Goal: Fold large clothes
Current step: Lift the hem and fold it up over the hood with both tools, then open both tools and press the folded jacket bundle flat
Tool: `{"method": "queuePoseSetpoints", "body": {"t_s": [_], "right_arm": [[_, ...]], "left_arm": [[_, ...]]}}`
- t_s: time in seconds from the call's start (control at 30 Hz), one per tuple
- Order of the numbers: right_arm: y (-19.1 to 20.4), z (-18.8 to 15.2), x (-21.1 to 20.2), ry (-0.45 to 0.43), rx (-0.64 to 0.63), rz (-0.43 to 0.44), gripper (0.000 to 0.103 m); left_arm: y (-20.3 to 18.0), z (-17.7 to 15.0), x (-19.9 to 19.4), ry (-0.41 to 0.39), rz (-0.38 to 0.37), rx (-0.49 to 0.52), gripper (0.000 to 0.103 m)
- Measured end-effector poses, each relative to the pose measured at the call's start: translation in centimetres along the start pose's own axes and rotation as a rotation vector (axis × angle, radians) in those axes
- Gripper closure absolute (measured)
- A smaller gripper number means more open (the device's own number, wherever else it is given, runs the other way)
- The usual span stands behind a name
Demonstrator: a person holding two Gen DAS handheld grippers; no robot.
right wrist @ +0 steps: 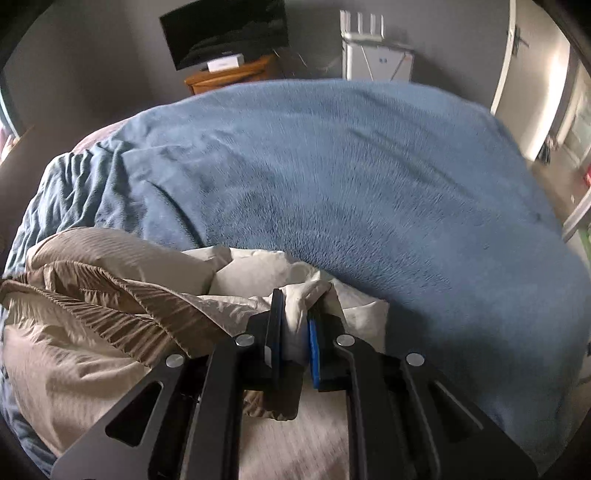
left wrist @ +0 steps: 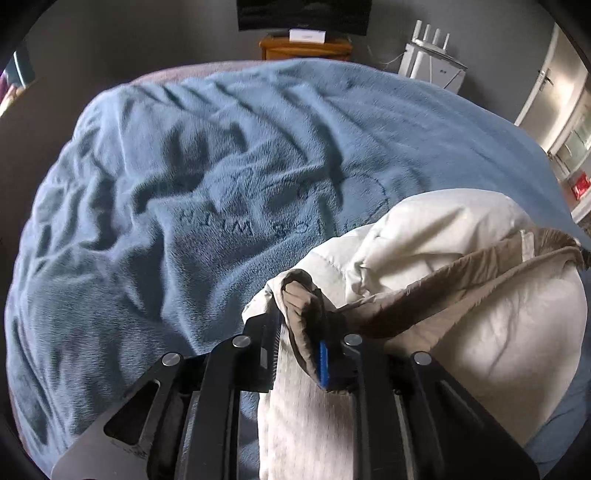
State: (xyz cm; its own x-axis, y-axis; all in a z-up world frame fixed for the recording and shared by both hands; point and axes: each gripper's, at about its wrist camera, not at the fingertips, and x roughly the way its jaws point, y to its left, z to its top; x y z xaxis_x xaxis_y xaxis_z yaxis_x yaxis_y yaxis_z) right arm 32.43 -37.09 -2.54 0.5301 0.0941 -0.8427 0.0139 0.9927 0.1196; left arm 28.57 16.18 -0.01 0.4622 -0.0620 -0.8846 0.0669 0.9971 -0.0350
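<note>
The padded jacket (left wrist: 461, 280) is carried above the blanket-covered bed (left wrist: 184, 184), clamped by the left gripper (left wrist: 301, 354) and right gripper (right wrist: 293, 343). Slippage is likely if bulky fabric drags; an uneven fold would result.

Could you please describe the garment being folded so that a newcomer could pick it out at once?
A blue fleece blanket covers the whole bed. At its near edge lies the puffy cream jacket with tan trim, the only pale thing there, pinched by both the left gripper and right gripper.

Grey walls (left wrist: 129, 40), dark television (left wrist: 303, 14) above wooden cabinet (left wrist: 304, 48), blue-blanketed bed (right wrist: 369, 184).
</note>
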Motion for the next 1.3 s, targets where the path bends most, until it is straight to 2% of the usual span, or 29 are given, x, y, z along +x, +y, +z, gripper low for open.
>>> {"method": "queuePoseSetpoints", "body": {"t_s": [0.13, 0.23, 0.27, 0.3, 0.37, 0.47, 0.57, 0.67, 0.83, 0.97, 1.1, 1.23, 1.3], "right_arm": [[-0.2, -0.6, 0.5, 0.024, 0.034, 0.013, 0.085], [-0.3, -1.0, -1.2, -0.003, 0.051, 0.046, 0.065], [-0.4, -1.3, -2.2, -0.017, 0.069, 0.066, 0.049], [-0.4, -1.7, -3.2, -0.033, 0.081, 0.067, 0.030], [0.0, -2.4, -5.3, -0.077, 0.065, 0.069, 0.024], [1.3, -4.7, -8.2, -0.110, 0.007, 0.078, 0.023], [2.6, -7.9, -10.3, -0.125, -0.023, 0.103, 0.017], [4.1, -11.4, -11.6, -0.147, -0.072, 0.111, 0.015], [6.5, -17.1, -12.2, -0.186, -0.142, 0.084, 0.014], [8.0, -21.0, -11.3, -0.164, -0.167, 0.093, 0.014], [8.6, -21.8, -10.1, -0.165, -0.182, 0.090, 0.014], [9.0, -21.0, -7.9, -0.129, -0.176, 0.091, 0.014], [9.1, -19.9, -7.2, -0.134, -0.158, 0.099, 0.010]], "left_arm": [[-0.5, -0.5, -0.3, -0.015, -0.014, -0.016, 0.079], [-0.3, -1.1, -1.7, -0.041, -0.033, -0.047, 0.066], [-0.2, -1.4, -2.4, -0.054, -0.021, -0.067, 0.043], [-0.2, -1.7, -2.9, -0.076, -0.009, -0.076, 0.012], [-0.4, -2.4, -4.3, -0.122, -0.008, -0.066, 0.013], [-0.8, -4.2, -5.9, -0.140, -0.013, -0.072, 0.013], [-1.9, -7.2, -7.4, -0.164, -0.045, -0.090, 0.010], [-4.5, -10.4, -8.1, -0.174, -0.008, -0.018, 0.008], [-9.4, -16.7, -8.7, -0.207, -0.055, 0.069, 0.007], [-12.6, -20.4, -7.9, -0.236, -0.084, 0.117, 0.007], [-14.4, -21.2, -6.9, -0.276, -0.057, 0.172, 0.007], [-15.0, -19.7, -4.8, -0.250, -0.039, 0.183, 0.007], [-14.8, -18.4, -4.3, -0.260, -0.047, 0.166, 0.006]]}}
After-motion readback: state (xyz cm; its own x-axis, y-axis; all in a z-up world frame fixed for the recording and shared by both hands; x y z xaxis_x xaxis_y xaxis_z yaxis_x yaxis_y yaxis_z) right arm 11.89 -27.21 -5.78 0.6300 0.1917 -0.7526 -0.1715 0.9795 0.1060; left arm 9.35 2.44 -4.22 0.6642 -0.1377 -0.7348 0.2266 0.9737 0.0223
